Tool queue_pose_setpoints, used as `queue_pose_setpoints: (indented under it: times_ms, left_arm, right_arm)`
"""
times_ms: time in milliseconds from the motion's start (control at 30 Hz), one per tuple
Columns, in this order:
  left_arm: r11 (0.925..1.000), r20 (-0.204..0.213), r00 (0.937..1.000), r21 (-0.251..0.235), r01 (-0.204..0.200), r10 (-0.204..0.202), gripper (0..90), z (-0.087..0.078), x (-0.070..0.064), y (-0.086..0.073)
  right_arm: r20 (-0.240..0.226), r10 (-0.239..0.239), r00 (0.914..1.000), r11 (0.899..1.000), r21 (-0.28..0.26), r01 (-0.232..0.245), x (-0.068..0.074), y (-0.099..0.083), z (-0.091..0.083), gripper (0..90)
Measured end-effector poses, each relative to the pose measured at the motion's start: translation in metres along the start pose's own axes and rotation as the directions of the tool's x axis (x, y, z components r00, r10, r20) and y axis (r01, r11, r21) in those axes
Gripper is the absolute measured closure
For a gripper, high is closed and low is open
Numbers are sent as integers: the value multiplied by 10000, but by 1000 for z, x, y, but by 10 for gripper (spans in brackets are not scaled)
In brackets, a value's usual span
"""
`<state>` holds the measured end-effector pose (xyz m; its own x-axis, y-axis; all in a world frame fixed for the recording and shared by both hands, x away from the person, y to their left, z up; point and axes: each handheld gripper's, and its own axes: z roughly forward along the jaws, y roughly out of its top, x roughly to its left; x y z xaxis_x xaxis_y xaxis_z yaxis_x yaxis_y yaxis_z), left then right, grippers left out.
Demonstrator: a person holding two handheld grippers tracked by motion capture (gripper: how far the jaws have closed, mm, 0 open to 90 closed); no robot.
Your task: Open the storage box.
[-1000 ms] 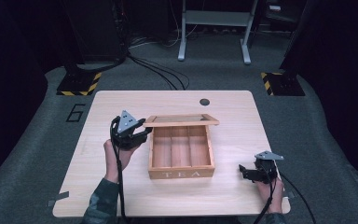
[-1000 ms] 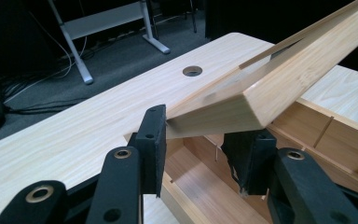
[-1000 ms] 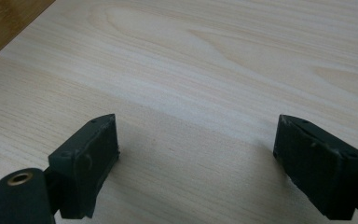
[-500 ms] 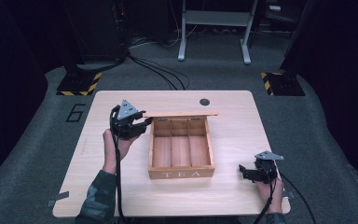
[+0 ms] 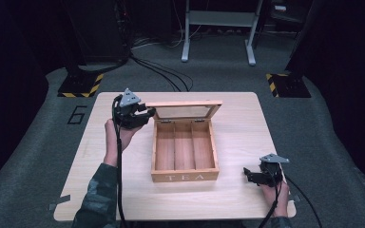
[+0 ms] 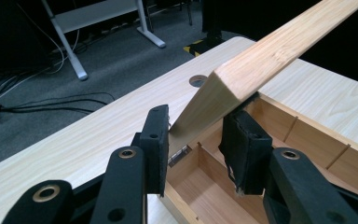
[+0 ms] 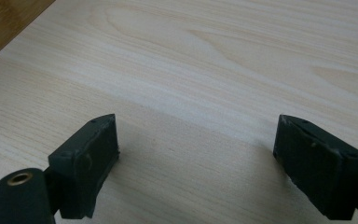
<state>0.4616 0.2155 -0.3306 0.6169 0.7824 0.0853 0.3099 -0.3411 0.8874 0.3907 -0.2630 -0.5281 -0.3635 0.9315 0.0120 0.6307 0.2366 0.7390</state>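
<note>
Two tools working: left tool is pinching the lid corner of the tea box mid-desk, lid standing raised, likely needing release next, while right tool is resting wide open, empty.

Black hand-held gripper, grey plate, cable; sleeve seemingly camouflage.

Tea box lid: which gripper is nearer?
Left. The left gripper has its jaws around the lid corner; the right gripper rests on the table, beside the tea box.
</note>
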Motion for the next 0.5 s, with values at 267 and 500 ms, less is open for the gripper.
queue_pose_setpoints:
  times_ms: [267,500]
  left_arm:
    - [10000,31,10000,87,-36,36,627,5,7,9]
    - [9998,109,9999,203,-17,15,628,7,12,14]
  right_arm:
    - [5,-93,10000,10000,-34,93,-1,0,0,133]
    - [5,-92,10000,10000,-35,92,-1,0,0,133]
